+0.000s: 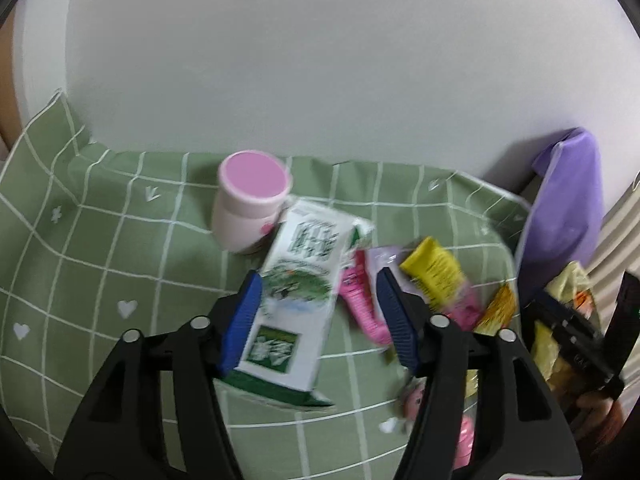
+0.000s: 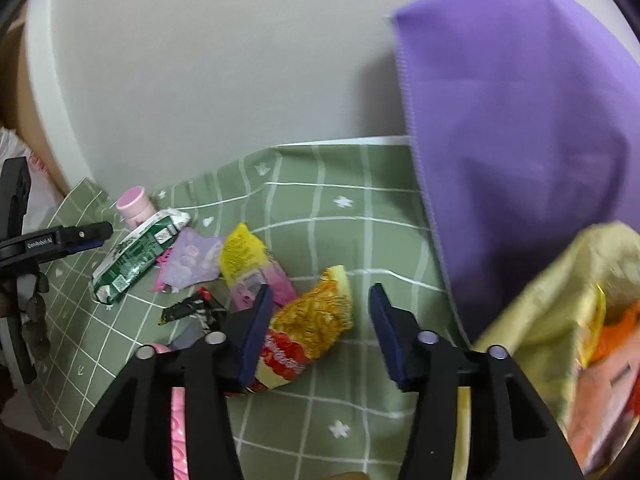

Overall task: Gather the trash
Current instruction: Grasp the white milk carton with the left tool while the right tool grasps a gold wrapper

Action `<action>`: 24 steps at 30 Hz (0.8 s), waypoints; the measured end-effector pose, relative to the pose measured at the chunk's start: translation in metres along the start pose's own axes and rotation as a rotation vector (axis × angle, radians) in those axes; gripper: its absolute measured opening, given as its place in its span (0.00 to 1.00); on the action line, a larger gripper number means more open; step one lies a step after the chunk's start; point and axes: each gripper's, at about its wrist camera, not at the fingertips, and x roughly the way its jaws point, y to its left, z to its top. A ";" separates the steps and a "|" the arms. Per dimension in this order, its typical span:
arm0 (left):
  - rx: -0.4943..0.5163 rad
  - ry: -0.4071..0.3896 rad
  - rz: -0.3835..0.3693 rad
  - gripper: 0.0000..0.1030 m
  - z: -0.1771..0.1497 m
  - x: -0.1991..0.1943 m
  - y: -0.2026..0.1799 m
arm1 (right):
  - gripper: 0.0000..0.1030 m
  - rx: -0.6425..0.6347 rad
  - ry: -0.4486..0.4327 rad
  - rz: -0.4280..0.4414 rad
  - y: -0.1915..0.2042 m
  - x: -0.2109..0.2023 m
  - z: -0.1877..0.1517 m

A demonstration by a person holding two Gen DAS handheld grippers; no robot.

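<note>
1. Left claw (image 1: 320, 304): we see its blue pads spread, one on each side of the green-and-white printed milk carton (image 1: 296, 300) lying on the worktop. The left pad looks to rest against the carton's side, and a clear gap separates the right pad from it, so we read this claw as released, set astride for a pick.
2. Right claw (image 2: 320, 320): its jaws stand wide and grasp nothing. A crinkled orange-and-yellow snack packet (image 2: 308, 332) lies beneath them, near the left pad.
3. Purple fabric bag (image 2: 520, 128): it stands at the right of the green grid-patterned tablecloth (image 2: 340, 220), mouth toward the litter, we judge to receive the trash. A pale yellow wrapper (image 2: 560, 300) and orange packaging already show at its opening.
4. Remaining trash: a pink-lidded white plastic bottle (image 1: 250, 204) touches the carton's far end. A yellow sachet (image 1: 434, 276) and pink wrappers (image 1: 360, 304) are strewn between.
5. Obscured: motion blur defeats all print; the bag's interior is cut off; the claw arms hide the litter beneath them.
</note>
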 end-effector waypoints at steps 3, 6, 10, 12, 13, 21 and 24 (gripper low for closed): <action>0.055 0.002 0.054 0.56 0.006 0.011 -0.021 | 0.52 0.040 -0.001 -0.020 -0.012 -0.011 -0.008; 0.124 0.011 0.105 0.56 0.010 0.021 -0.026 | 0.53 0.071 0.011 -0.015 -0.019 -0.023 -0.018; 0.131 0.094 0.129 0.56 0.015 0.046 -0.015 | 0.53 0.177 0.032 0.038 -0.024 -0.032 -0.035; 0.118 0.132 0.114 0.56 0.015 0.053 -0.011 | 0.53 0.235 0.035 0.060 -0.023 -0.028 -0.039; 0.114 0.148 0.105 0.56 0.015 0.056 -0.011 | 0.53 0.266 0.038 0.064 -0.023 -0.025 -0.041; 0.181 0.205 -0.041 0.56 -0.013 0.035 -0.030 | 0.53 0.373 0.104 0.122 -0.011 0.036 -0.030; 0.179 0.201 -0.029 0.57 -0.007 0.029 -0.027 | 0.31 0.358 0.127 0.144 -0.007 0.048 -0.024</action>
